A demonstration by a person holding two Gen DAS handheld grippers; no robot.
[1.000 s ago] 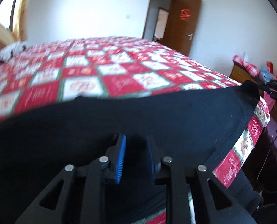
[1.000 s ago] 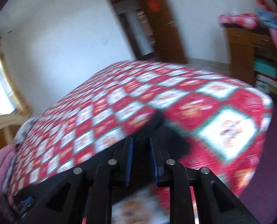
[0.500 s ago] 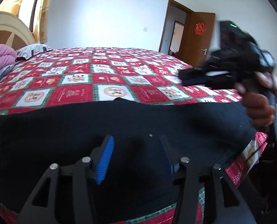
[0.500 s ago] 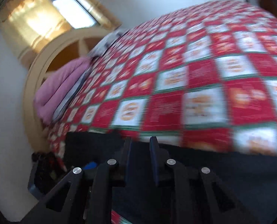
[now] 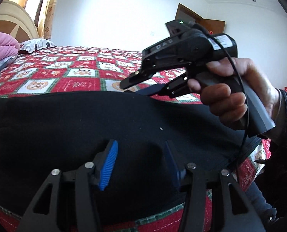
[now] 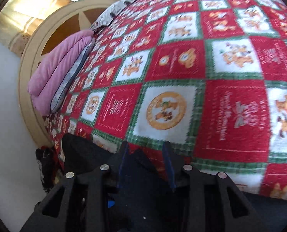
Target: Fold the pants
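Your left tongs (image 5: pixel 139 164) gape apart over the smooth black pants (image 5: pixel 70 123); your right tongs (image 6: pixel 145 166), at two o'clock, gape too above the fleecy checkered bed (image 6: pixel 220 77).

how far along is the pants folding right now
Early. The black pants lie spread along the near edge of the bed, with no finished fold visible. Both claws are open: the left claw over the fabric, the right claw at its far edge. The folding itself is left.

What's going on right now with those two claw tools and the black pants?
Left gripper open, low over the black pants. Right gripper open at the pants' far edge, nothing gripped. Pants spread flat on the red quilt. Nothing in the way.
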